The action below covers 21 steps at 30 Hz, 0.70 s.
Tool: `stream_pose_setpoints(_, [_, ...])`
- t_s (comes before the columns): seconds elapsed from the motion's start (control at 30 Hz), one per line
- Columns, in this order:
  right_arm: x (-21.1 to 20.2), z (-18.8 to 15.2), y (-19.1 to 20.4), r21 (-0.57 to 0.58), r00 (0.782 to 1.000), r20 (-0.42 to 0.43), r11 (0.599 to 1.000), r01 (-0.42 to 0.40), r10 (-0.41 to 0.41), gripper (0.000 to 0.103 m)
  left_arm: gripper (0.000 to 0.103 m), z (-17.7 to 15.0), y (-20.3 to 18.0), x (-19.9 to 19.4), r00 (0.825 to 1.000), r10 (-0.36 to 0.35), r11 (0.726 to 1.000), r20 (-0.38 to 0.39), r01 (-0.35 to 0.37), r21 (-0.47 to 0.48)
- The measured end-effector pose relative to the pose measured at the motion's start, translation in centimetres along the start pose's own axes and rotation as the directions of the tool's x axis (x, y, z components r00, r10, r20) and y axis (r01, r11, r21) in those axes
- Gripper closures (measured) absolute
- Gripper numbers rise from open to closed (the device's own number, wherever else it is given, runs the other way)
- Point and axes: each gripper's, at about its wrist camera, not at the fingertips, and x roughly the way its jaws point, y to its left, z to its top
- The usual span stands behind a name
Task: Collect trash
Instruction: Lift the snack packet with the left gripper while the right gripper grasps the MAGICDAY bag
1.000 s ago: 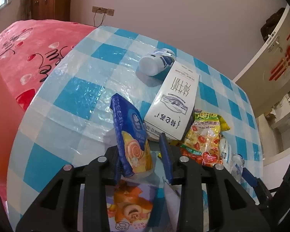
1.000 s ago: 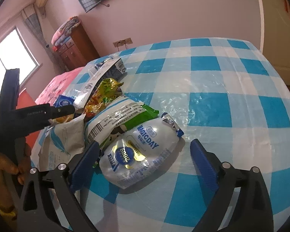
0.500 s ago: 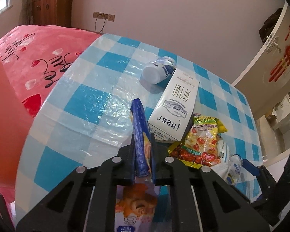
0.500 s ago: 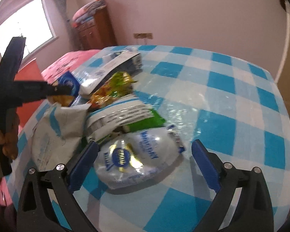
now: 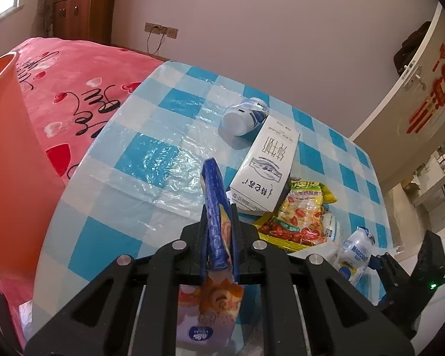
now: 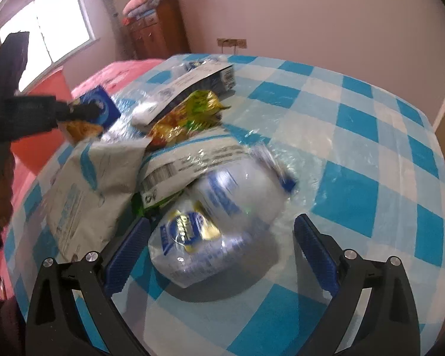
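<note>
1. The left gripper (image 5: 219, 231) stood clamped tight on a blue snack wrapper (image 5: 215, 207) — pinched edge-on between both pads, its lower end hanging beneath the jaws above the checked table (image 5: 124, 184).
2. The right gripper (image 6: 219, 246) stood wide apart, either side of a crushed plastic bottle (image 6: 219, 222) lying on the table; neither pad touched it.
3. That bottle's label read "MAGICDAY" in the left view.
4. A white milk carton (image 5: 267, 169) bore Chinese print; a yellow snack bag (image 5: 299, 216) lay just beside it.
5. An orange bin (image 5: 12, 163) stood off the table's edge.
</note>
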Motion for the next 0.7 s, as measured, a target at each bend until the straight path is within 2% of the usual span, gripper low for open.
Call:
stream_pose_setpoints(0.13, [0.1, -0.2, 0.8, -0.049, 1.000, -0.013, 0.999, 0.013, -0.013, 0.006, 0.090, -0.5, -0.1, -1.0, 1.000, -0.018, 1.000, 0.003, 0.018, 0.006])
stream_pose_setpoints(0.33, [0.2, -0.2, 0.8, -0.048, 1.000, -0.014, 0.998, 0.026, -0.027, 0.006, 0.090, -1.3, -0.2, -1.9, 0.999, -0.039, 0.999, 0.003, 0.039, 0.013])
stream_pose_setpoints(0.57, [-0.3, -0.2, -0.2, 0.011, 0.999, 0.012, 0.999, 0.049, -0.049, 0.015, 0.090, -1.9, -0.6, -2.0, 0.998, -0.058, 0.998, -0.002, 0.058, 0.021])
stream_pose_setpoints(0.7, [-0.6, -0.3, -1.0, 0.057, 1.000, 0.025, 0.998, 0.013, -0.015, 0.015, 0.090, -2.3, -0.8, -2.1, 0.997, -0.075, 0.997, -0.007, 0.075, 0.025])
